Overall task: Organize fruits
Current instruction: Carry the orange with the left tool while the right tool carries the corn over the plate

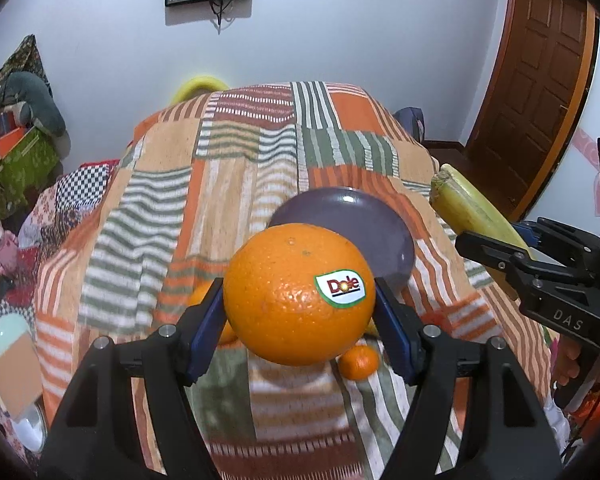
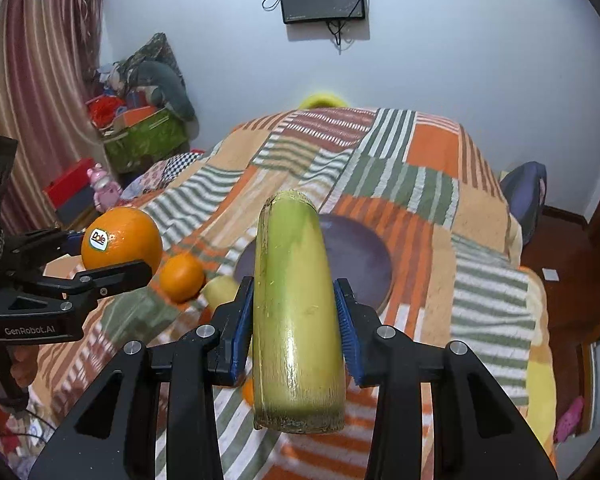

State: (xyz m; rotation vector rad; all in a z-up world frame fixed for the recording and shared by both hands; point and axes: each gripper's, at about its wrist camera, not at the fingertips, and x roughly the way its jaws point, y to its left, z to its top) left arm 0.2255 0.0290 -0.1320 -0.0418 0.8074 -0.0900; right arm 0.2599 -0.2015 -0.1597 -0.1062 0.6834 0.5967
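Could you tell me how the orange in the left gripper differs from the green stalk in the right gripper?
The orange is round; the stalk is a long cylinder with cut ends. The orange is bright orange with a Dole sticker; the stalk is pale yellow-green and bears no label. The orange spreads the left gripper wide; the stalk sits in narrower jaws of the right gripper. Both are clamped between blue pads, above the striped cloth.

Black tongs (image 1: 300,312) — blue pads (image 1: 206,330), silver screws; right tongs (image 2: 294,316) same.
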